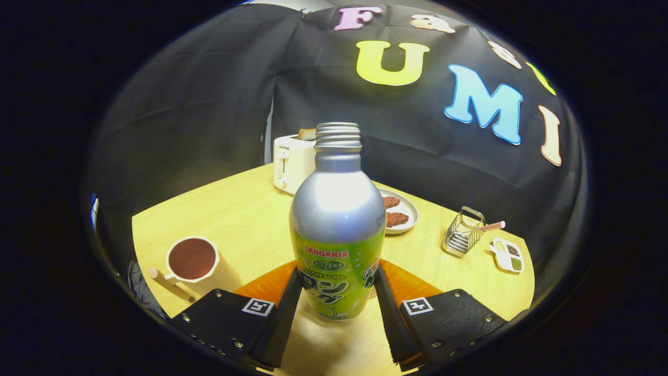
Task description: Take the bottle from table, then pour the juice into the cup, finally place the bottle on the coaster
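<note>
A silver bottle with a green label [337, 219] stands upright between my fingers, its threaded neck uncapped. My gripper [338, 275] is shut on it, one finger pressed against each side of the labelled lower half. The bottle's base sits over the pale wooden table [235, 209], with a shadow under it; I cannot tell whether it touches the wood. A white cup [192, 259] holding dark reddish liquid stands on the table to the left, just beyond my left finger.
Behind the bottle stands a white toaster [292, 162] with a slice of toast in it. A plate with brown food [399, 211] lies to the right, then a wire holder [463, 234] and a small divided dish [507, 255].
</note>
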The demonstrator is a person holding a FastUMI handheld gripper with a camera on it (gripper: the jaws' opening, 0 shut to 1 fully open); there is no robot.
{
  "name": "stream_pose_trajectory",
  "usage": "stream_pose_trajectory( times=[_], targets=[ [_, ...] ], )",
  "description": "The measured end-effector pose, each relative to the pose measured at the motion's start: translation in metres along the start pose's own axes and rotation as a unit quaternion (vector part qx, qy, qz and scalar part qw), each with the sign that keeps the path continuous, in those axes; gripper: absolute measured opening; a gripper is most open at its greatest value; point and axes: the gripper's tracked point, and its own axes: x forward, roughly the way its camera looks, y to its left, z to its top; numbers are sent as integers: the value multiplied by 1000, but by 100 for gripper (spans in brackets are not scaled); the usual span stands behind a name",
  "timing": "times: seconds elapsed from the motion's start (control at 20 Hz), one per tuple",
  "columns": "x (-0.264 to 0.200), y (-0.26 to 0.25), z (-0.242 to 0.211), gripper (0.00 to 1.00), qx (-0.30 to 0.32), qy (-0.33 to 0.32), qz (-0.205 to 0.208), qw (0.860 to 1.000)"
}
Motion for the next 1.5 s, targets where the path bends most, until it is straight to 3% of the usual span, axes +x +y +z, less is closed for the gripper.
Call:
stream_pose_trajectory(
  times=[0.75,1.35,1.45,1.5],
  targets=[
    [71,-35,-11,77,44,-13,-43,998],
    [81,-40,-28,80,96,-6,-51,994],
    [79,-41,-24,88,107,-7,-50,993],
    [76,-41,-22,100,110,-9,-51,993]
  ],
)
